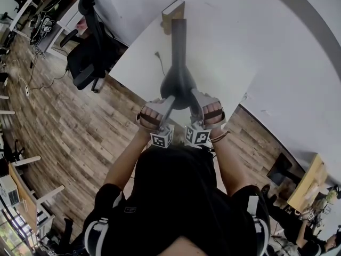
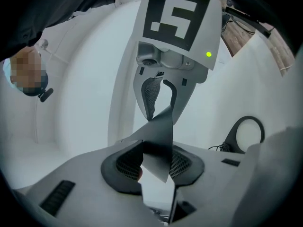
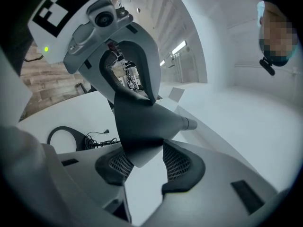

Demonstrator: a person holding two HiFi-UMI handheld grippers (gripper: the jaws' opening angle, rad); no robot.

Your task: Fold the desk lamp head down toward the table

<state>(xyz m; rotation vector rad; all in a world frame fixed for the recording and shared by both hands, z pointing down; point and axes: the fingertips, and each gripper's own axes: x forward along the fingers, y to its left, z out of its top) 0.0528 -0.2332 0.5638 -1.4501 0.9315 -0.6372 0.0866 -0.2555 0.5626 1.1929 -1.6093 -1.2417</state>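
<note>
- The person's two forearms point(image 1: 128, 159) reach out toward 12 o'clock in the head view, each hand gripping one tool, with the marker cubes side by side just ahead of the body.
- The left gripper point(image 2: 156, 167) comes at the lamp head point(image 1: 178, 84) from about 8 o'clock. In its own view the thin dark rim of the shade stands between the two ribbed pads, which pinch it.
- The right gripper point(image 3: 142, 167) meets the same shade from about 4 o'clock. Its own view shows the cone's lower edge wedged between its pads, with both pads against it, so it also pinches the lamp head.
- The two grippers face each other across the shade, and each sees the other's marker cube at 12 o'clock.
- The lamp head is a dark cone with its wide end toward the person and its narrow neck pointing to 12 o'clock, held above the white table point(image 1: 224, 47).
- The lamp arm point(image 1: 178, 36) runs from the neck straight toward 12 o'clock, to the table's far edge.
- A cable point(image 1: 159, 62) lies on the table at 11 o'clock from the shade, and a dark ring point(image 2: 230, 137) lies beside it.
- A black office chair point(image 1: 88, 57) stands on the wooden floor point(image 1: 69, 127) at 10 o'clock, beyond the table's corner.
</note>
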